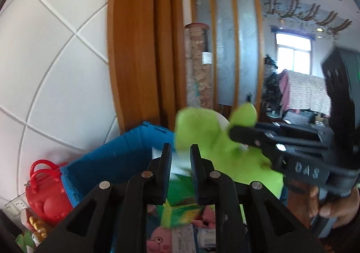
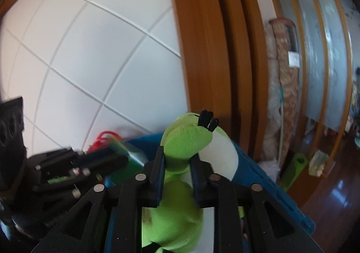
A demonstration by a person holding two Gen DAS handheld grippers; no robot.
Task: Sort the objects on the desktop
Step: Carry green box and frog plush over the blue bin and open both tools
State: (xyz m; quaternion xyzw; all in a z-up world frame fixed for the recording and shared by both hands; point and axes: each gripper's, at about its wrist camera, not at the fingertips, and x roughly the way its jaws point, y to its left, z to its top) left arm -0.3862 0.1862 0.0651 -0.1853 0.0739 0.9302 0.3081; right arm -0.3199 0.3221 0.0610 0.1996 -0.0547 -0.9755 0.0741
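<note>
Together, both grippers, green plush toy (image 2: pixel 186 142) over blue crate (image 1: pixel 108 158)

Plush toy (image 2: pixel 186 140): lime green, white patch, black tuft. Crate (image 1: pixel 108 162): blue. Bag (image 1: pixel 45 194) beside it: red. Wall tiles (image 1: pixel 56 50): white, pale grid lines. Door frame (image 1: pixel 139 50): orange-brown wood. Both grippers (image 1: pixel 180 162) (image 2: pixel 177 162): black. Rolled material (image 1: pixel 198 61): beige, floral pattern.

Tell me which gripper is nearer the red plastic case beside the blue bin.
Left. The left gripper hangs over the blue bin, with the red plastic case just past the bin's left wall. The right gripper, clamping the green plush, sits farther right.
</note>
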